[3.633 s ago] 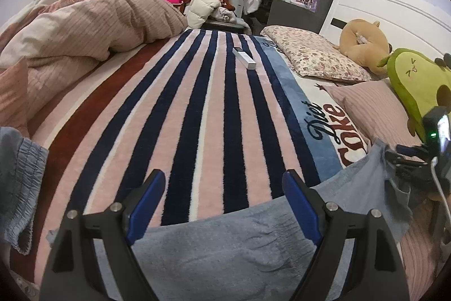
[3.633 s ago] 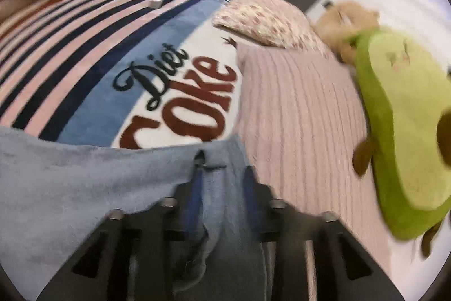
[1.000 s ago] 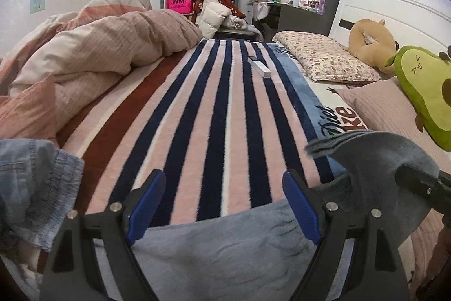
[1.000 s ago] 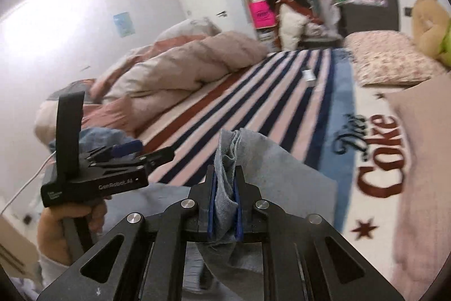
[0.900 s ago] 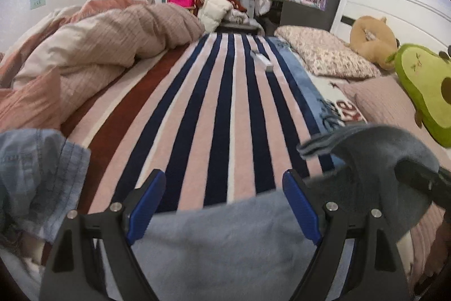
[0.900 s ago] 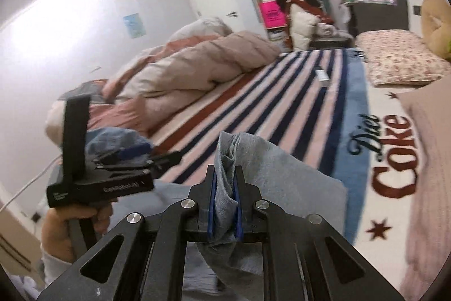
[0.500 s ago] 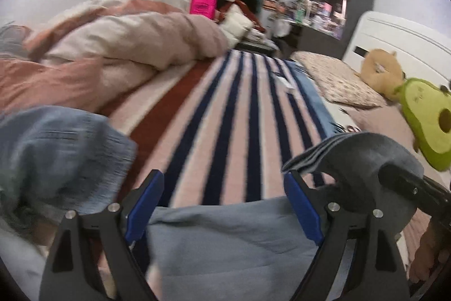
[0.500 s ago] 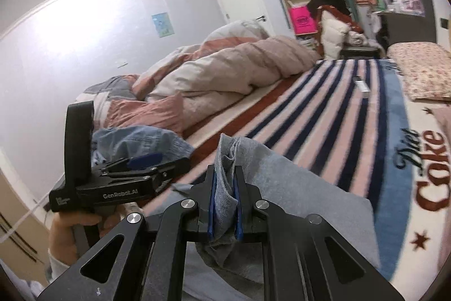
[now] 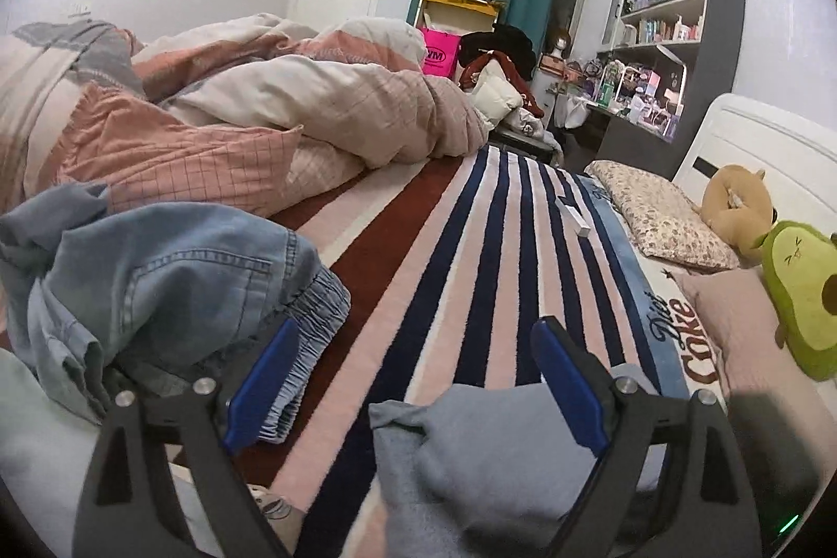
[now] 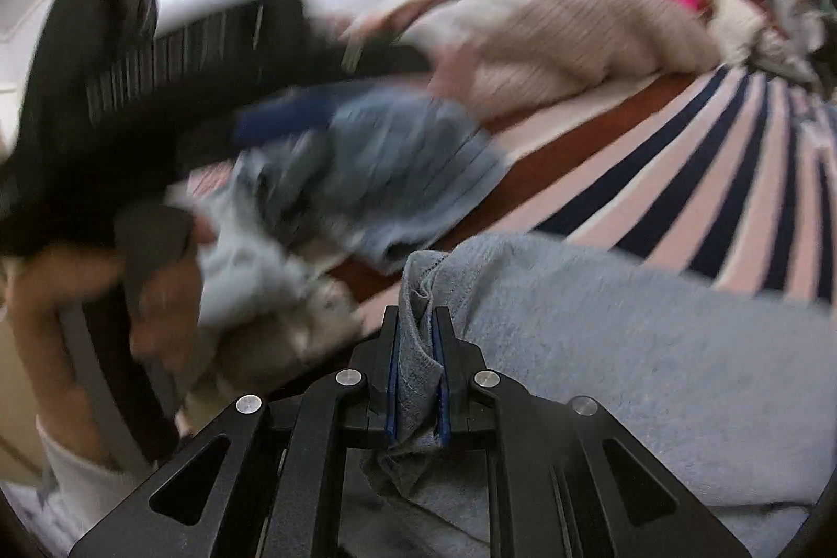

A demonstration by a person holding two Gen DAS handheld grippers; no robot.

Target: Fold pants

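Grey-blue fleece pants [image 9: 486, 458] lie on the striped blanket at the bed's near edge, with one end folded over onto the rest. My left gripper [image 9: 413, 380] is open and empty, its blue pads just above the pants. My right gripper [image 10: 417, 343] is shut on a bunched edge of the pants [image 10: 654, 364] and holds it low over the garment. The right wrist view is motion-blurred and shows the left gripper's black body [image 10: 131, 87] close at the left.
A crumpled denim garment [image 9: 157, 286] lies at the left, next to the pants. A heaped duvet [image 9: 293, 108] fills the far left. A white remote [image 9: 573, 215] lies on the stripes. Pillows [image 9: 664, 213] and an avocado plush [image 9: 800, 291] line the right side.
My right gripper has carried the pants' end leftward and down, laying it over the rest of the garment. My left gripper has swung to face further left, bringing the denim into view.
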